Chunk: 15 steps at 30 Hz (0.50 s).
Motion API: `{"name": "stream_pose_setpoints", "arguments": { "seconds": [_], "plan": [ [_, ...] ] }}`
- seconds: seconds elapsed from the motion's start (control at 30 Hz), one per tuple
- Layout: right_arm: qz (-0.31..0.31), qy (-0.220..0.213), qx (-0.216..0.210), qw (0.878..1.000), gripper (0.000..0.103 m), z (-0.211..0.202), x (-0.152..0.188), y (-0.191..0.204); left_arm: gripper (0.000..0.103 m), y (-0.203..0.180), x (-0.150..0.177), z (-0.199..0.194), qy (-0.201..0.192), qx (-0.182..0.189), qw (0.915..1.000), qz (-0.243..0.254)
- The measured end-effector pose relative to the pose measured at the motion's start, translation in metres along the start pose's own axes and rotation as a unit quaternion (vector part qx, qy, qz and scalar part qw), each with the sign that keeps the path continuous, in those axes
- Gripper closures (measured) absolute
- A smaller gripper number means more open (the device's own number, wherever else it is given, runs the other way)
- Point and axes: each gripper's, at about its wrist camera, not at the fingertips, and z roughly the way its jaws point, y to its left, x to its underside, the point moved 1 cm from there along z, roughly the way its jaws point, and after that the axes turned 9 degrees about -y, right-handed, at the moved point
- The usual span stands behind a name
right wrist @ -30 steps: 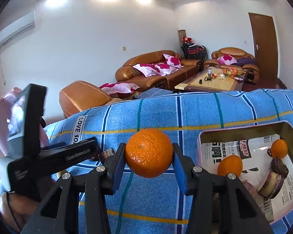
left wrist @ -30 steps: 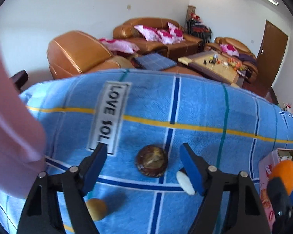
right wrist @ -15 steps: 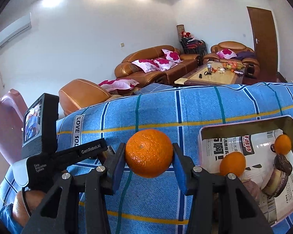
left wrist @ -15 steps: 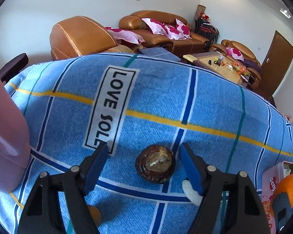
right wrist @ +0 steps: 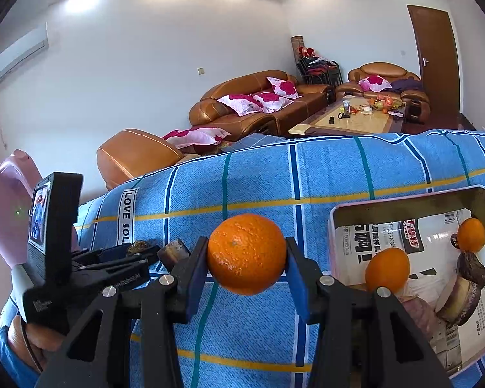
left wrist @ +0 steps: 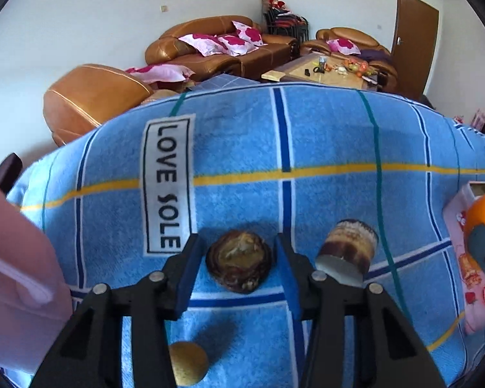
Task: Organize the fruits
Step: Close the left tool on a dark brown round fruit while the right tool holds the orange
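My left gripper (left wrist: 239, 260) is shut on a dark brown mangosteen (left wrist: 239, 265) that sits on the blue striped cloth (left wrist: 323, 148). A cut mangosteen half (left wrist: 347, 253) lies just right of it, and a small tan round fruit (left wrist: 187, 367) lies below between the gripper arms. My right gripper (right wrist: 246, 266) is shut on an orange (right wrist: 246, 253) and holds it above the cloth, left of the pink box (right wrist: 334, 220). The box holds two oranges (right wrist: 387, 268) and mangosteen pieces (right wrist: 468, 278). The left gripper also shows in the right wrist view (right wrist: 139, 252).
A pink chair back (left wrist: 13, 258) stands at the cloth's left edge. The pink box edge (left wrist: 459, 213) shows at the right of the left wrist view. Brown leather sofas (right wrist: 258, 103) and a coffee table (right wrist: 355, 119) stand beyond the table.
My left gripper has closed its fingers around the mangosteen and swung right. The cut half now shows fully on its right. The right gripper keeps holding the orange, nearly still.
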Motion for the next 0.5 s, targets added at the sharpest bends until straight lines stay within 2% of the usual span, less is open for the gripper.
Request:
{"name": "stream_pose_setpoints", "arguments": {
  "seconds": [0.1, 0.17, 0.3, 0.5],
  "plan": [
    [0.002, 0.001, 0.0, 1.0, 0.055, 0.0, 0.0, -0.001, 0.056, -0.002, -0.004, 0.002, 0.0, -0.005, 1.0, -0.002],
    [0.005, 0.002, 0.0, 1.0, 0.055, 0.001, 0.0, -0.002, 0.064, -0.004, -0.005, 0.001, -0.001, 0.003, 1.0, 0.002],
    [0.009, 0.003, 0.0, 1.0, 0.055, 0.001, 0.0, -0.003, 0.065, -0.004, -0.002, -0.005, -0.006, -0.001, 1.0, 0.002],
    [-0.003, -0.018, -0.006, 1.0, 0.055, -0.007, 0.0, 0.004, 0.065, -0.001, -0.002, -0.049, -0.092, 0.013, 0.9953, -0.03]
  ]
}}
